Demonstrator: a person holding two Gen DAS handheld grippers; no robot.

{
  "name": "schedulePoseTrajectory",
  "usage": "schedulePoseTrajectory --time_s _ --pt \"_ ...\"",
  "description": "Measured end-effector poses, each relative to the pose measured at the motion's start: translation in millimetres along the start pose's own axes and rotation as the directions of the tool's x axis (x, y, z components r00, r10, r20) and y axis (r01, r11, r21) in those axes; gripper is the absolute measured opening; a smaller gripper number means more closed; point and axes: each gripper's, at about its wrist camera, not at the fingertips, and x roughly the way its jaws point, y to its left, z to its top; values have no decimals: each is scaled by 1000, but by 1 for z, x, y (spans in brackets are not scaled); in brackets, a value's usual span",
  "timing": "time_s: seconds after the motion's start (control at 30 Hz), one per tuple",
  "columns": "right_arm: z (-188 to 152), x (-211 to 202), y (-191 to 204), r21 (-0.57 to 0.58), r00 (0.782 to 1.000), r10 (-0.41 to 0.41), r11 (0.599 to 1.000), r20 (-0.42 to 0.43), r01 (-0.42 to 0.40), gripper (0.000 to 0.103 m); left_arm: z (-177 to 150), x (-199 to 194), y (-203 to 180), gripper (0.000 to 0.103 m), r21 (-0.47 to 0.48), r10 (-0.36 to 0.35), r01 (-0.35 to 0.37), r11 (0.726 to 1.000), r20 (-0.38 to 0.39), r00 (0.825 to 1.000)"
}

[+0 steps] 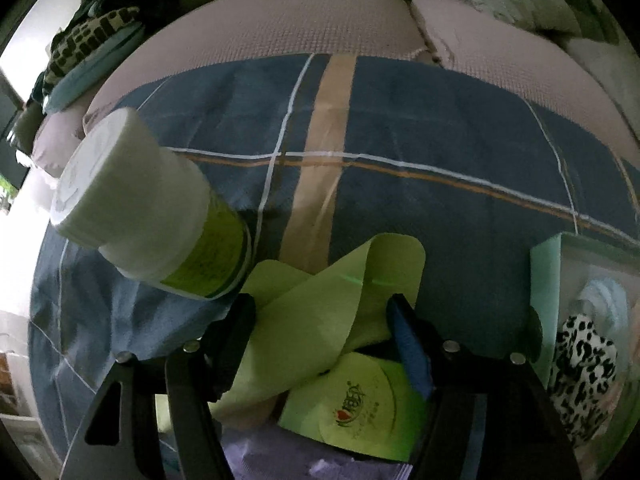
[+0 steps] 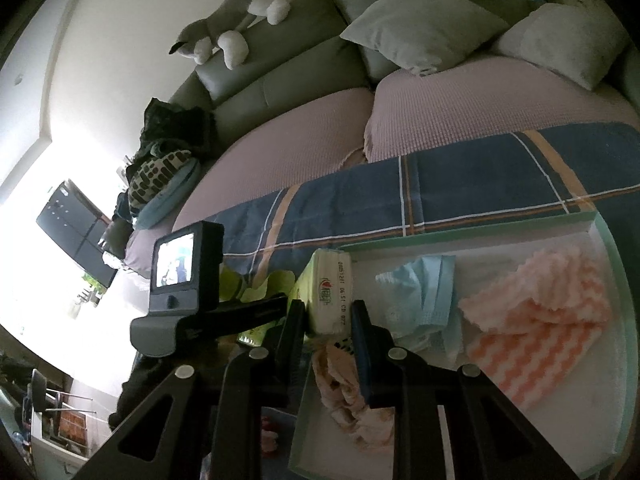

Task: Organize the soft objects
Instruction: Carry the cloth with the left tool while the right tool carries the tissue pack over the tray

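Tissue pack upright between right tool pads

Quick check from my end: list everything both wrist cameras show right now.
tissue pack: one, white-green, between right fingers at tray edge
tray: one, pale green, on blanket
face mask: one, light blue, in tray
cloth: one, pink-white wavy, in tray
green packaging: one, lime, between left fingers
canister: one, white-lime, on blanket
blanket: one, blue plaid, over sofa
plush dog: one, grey-white, sofa back
left gripper: open
right gripper: shut on tissue pack
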Motion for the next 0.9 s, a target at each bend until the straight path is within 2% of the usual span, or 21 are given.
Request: schedulePoseTrajectory --time_s 0.07,0.2,0.27,0.37,0.6,0.9 --pt "-1 0 -2 3 1000 -3 1000 -1 3 25 -1 -1 5 51 -25 1 -1 1000 6 1000" --pt "-1 1 -1 5 1000 -7 1000 -5 7 25 -2 -3 17 36 -59 -20 21 998 12 1000" --pt "-1 1 -1 3 1000 -7 1000 -6 7 25 -3 -3 21 22 -71 -22 23 997 15 1000" --pt "0 3 0 -1 1000 -6 1000 -9 6 25 -2 -5 28 11 -96 -23 25 995 21 1000" --pt "-1 4 0 -1 1000 -7 1000 -9 7 25 -4 -22 41 9 -125 -24 31 992 57 998" --pt "-2 0 0 -2 1000 5 1000 8 -5 25 -9 -84 47 9 -122 4 20 992 190 982"
